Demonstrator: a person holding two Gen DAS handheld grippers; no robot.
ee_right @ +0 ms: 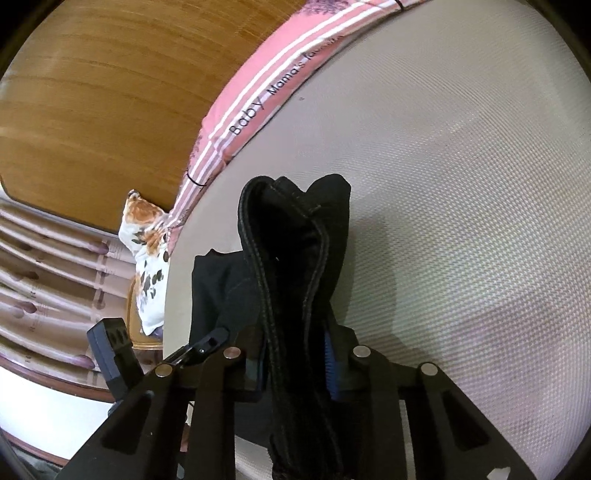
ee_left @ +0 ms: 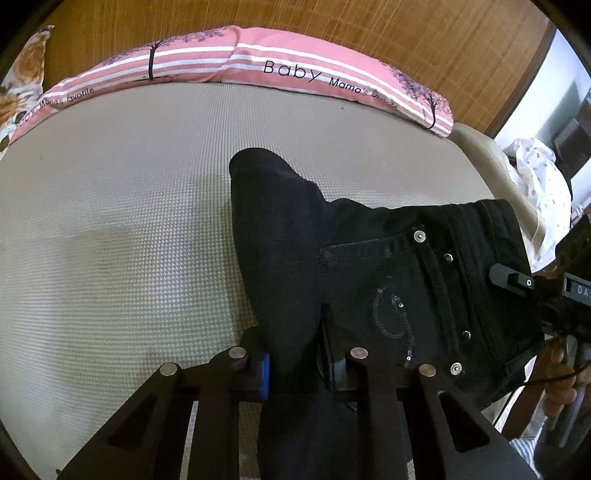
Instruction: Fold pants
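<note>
The black pants [ee_left: 369, 266] are held up over the beige mattress [ee_left: 129, 221]. My left gripper [ee_left: 295, 365] is shut on a fold of the pants beside the back pocket with its sequin design [ee_left: 395, 317]. My right gripper [ee_right: 295, 365] is shut on the thick stitched waistband edge of the pants [ee_right: 291, 258], which bunches up between its fingers. The right gripper also shows at the right edge of the left wrist view [ee_left: 546, 291], at the waistband. The left gripper's body shows at the lower left of the right wrist view [ee_right: 114, 350].
A pink striped pillow [ee_left: 258, 70] lies along the far edge of the mattress, against a wooden headboard [ee_left: 332, 29]. A floral pillow [ee_right: 147, 258] sits at one corner. White dotted cloth [ee_left: 539, 166] lies off the bed's right side. Curtains [ee_right: 44, 266] hang beyond.
</note>
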